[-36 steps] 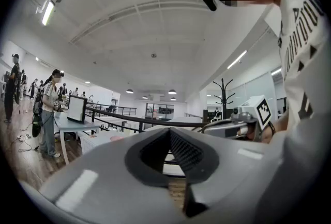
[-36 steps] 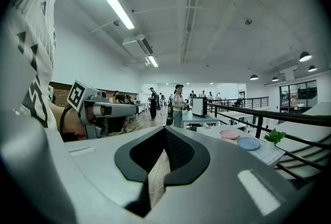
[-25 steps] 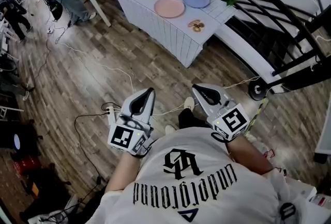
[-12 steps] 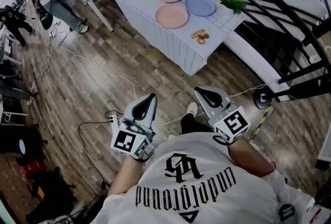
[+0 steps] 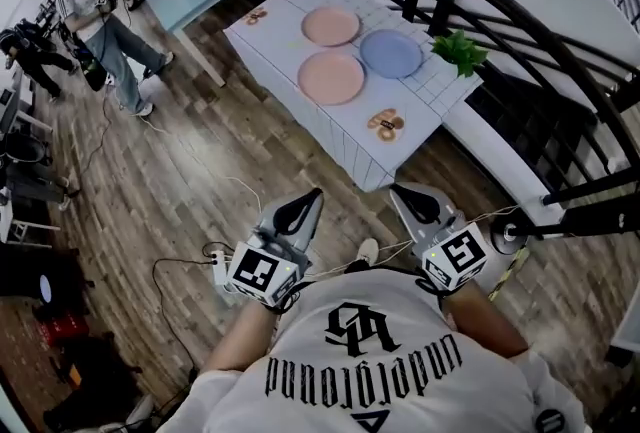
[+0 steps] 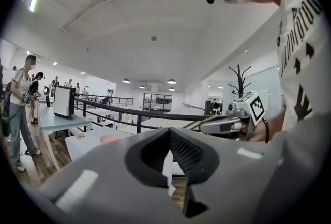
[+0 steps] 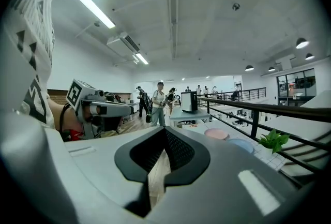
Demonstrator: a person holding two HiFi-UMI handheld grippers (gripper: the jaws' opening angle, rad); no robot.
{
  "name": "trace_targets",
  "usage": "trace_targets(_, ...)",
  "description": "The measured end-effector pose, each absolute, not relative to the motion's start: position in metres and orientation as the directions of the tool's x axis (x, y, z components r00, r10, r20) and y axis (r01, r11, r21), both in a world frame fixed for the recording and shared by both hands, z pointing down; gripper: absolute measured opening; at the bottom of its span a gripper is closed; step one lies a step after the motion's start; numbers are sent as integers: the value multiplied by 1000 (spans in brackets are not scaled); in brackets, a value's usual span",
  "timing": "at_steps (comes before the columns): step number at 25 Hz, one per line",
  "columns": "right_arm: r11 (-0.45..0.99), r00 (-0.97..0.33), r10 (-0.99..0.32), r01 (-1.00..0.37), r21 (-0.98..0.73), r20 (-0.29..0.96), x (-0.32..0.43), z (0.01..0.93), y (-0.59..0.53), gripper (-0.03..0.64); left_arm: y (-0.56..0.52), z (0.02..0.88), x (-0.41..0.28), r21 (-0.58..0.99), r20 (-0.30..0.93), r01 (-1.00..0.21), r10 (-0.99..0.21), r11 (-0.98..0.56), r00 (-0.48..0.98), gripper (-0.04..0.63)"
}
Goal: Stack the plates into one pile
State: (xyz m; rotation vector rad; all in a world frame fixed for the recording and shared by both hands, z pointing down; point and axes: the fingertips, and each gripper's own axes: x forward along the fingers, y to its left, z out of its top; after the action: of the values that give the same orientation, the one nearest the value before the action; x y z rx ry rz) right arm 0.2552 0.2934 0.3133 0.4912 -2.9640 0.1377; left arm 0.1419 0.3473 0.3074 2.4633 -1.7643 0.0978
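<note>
Your left gripper [image 5: 307, 203] and right gripper [image 5: 407, 194] are both shut tight and hold nothing. Far ahead, the white table [image 5: 285, 21] holds the far pink plate [image 5: 331, 25], near pink plate [image 5: 331, 78] and blue plate [image 5: 391, 53], side by side, not stacked.

Three plates [image 5: 331, 78] lie unstacked on white table [image 5: 275, 31].
</note>
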Motion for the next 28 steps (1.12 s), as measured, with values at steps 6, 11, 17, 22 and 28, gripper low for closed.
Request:
trace_targets(6,943,-941,-306,-321,-94,145,265,309,243,0,298,298,150,36,122,-945,-937,-326,328,49)
trace_targets(11,936,-934,-320,-337,-100,160,261,321,220,0,274,307,138,59,124,-946,-938,-318,323,49)
trace_targets(17,914,-912,-382,-397,-88,149,259,315,187,0,235,304,127,74,99,-930,-925,-360,366,49)
trace_targets(22,894,-891,-429,-443,-75,145,246,312,163,0,205,305,112,110,83,-899,-898,-424,433,49)
trace_targets(28,865,-864,-474,-493,-97,169,209,323,139,0,173,306,74,113,67,-871,-871,-477,486,49)
